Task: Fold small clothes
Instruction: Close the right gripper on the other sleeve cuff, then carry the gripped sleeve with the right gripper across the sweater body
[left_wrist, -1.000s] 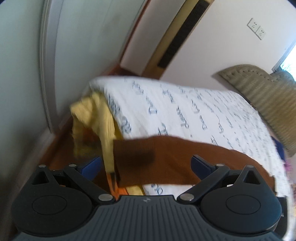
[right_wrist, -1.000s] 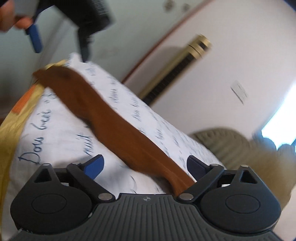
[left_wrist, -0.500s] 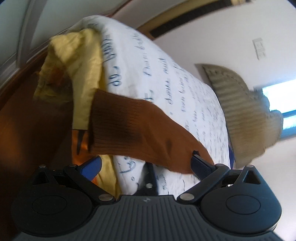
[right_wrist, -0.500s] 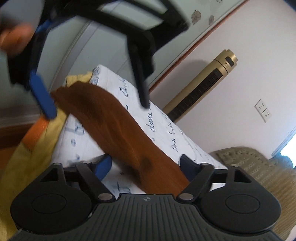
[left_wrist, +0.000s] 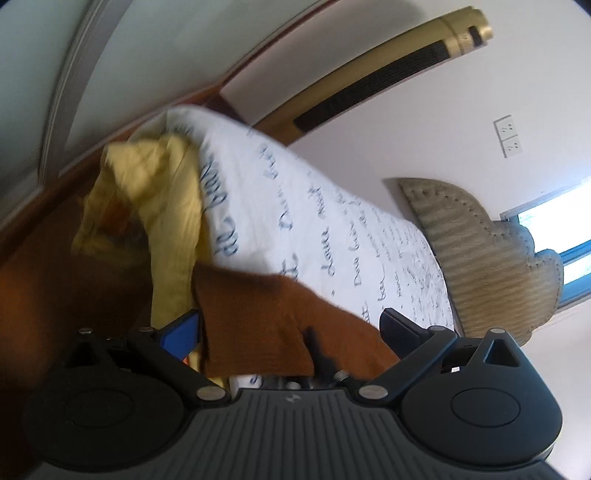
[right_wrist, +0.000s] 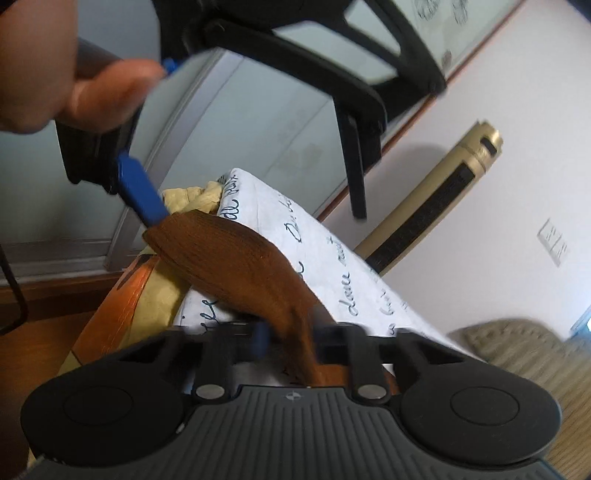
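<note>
Brown sock (right_wrist: 236, 266) is stretching across the corner of the white lettered sheet (left_wrist: 295, 214), straight ahead of both tools. Right gripper (right_wrist: 291, 338) is clenching the near end between its closed fingers. Left gripper (left_wrist: 290, 325) is standing spread wide, the sock's cuff lying between its fingers, one blue pad (right_wrist: 142, 195) touching it. Yellow cloth (left_wrist: 162, 206) is bunching beyond the left finger.

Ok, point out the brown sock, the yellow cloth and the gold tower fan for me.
brown sock (left_wrist: 258, 317): left wrist view, on its ribbed cuff.
yellow cloth (left_wrist: 162, 206): left wrist view, on the fold hanging off the bed corner.
gold tower fan (right_wrist: 439, 206): right wrist view, on its dark grille.
</note>
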